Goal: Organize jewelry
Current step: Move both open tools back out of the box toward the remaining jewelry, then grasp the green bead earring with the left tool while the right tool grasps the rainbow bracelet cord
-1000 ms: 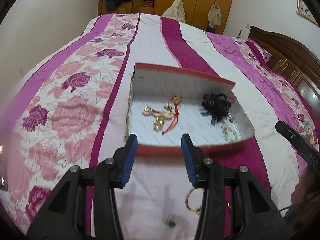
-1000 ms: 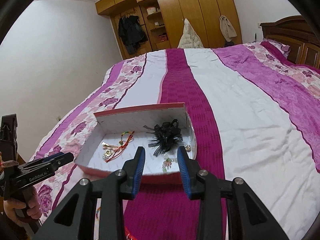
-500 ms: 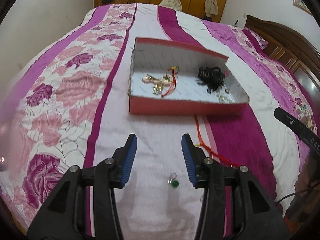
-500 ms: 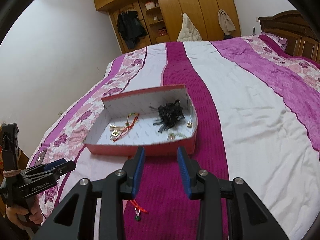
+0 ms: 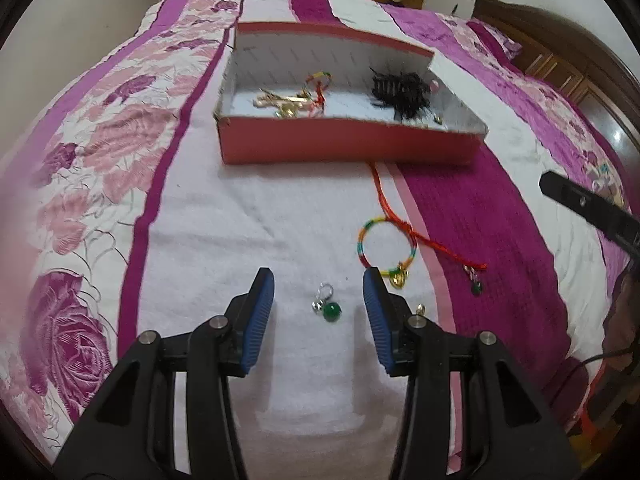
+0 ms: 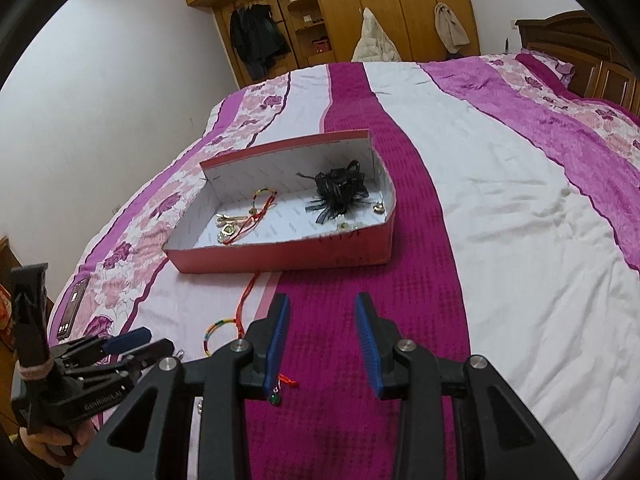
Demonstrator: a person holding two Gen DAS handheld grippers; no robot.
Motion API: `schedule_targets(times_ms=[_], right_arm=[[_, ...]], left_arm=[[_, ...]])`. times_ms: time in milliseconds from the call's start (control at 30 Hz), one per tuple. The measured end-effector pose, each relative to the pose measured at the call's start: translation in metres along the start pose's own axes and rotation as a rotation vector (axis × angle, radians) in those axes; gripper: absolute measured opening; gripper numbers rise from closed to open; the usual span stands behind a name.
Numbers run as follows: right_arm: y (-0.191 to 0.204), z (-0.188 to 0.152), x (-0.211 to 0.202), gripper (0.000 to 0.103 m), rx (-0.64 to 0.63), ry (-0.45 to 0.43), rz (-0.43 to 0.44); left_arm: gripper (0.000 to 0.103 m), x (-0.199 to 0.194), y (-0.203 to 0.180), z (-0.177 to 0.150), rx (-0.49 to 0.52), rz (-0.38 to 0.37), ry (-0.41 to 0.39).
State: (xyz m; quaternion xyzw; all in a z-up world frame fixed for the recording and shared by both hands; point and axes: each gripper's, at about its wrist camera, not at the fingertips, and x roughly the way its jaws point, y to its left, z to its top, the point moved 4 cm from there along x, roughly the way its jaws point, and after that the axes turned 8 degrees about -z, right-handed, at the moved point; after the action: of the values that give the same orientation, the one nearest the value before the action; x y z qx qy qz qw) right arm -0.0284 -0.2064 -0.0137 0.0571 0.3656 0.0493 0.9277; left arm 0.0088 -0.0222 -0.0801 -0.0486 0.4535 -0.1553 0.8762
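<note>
A red box (image 5: 348, 142) (image 6: 280, 258) with a white inside lies on the bedspread and holds gold clips, a red cord bracelet and a black hair piece (image 5: 402, 90) (image 6: 338, 192). On the white stripe in front of it lie a green bead earring (image 5: 328, 307), a rainbow bracelet (image 5: 386, 246) (image 6: 220, 330) with a red cord, and a second green bead charm (image 5: 475, 288) (image 6: 274, 398). My left gripper (image 5: 319, 304) stands open above the bedspread, the green earring in line between its fingers. My right gripper (image 6: 322, 334) is open over the magenta stripe, empty.
A dark phone (image 6: 72, 308) lies near the bed's left edge. A wooden headboard (image 5: 568, 60) runs along the right, wardrobes (image 6: 360, 8) stand behind the bed. A hand (image 6: 52, 440) holds the left gripper's handle.
Both grippers drew back from the box and sank toward the bedspread. The loose earring, bracelet and charm have come into view. Jaw widths look the same.
</note>
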Motion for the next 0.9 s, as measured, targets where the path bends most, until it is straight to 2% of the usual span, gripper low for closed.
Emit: schedule_targets(times_ms=[333,367,433,500,700,900], right_arm=[[0.002,-0.008,0.005,0.036,0.000,0.025,0.003],[0.003,-0.009,0.006,0.036,-0.001,0.027,0.004],[0.004,-0.010,0.007,0.036,-0.002,0.032,0.007],[0.005,-0.010,0.009,0.036,-0.003,0.036,0.009],[0.012,-0.012,0.013,0.036,-0.022,0.051,0.017],[0.027,-0.011,0.020,0.036,-0.047,0.074,0.048]], left_arm=[[0.035,0.018,-0.002,-0.013,0.033,0.000,0.049],[0.032,0.018,-0.002,-0.014,0.038,0.000,0.049],[0.018,0.019,-0.002,-0.015,0.049,-0.001,0.051],[0.008,0.020,-0.002,-0.016,0.054,-0.012,0.056],[0.007,0.016,-0.002,-0.011,0.065,-0.028,0.041],[0.007,0.001,0.007,0.001,0.039,-0.020,-0.015]])
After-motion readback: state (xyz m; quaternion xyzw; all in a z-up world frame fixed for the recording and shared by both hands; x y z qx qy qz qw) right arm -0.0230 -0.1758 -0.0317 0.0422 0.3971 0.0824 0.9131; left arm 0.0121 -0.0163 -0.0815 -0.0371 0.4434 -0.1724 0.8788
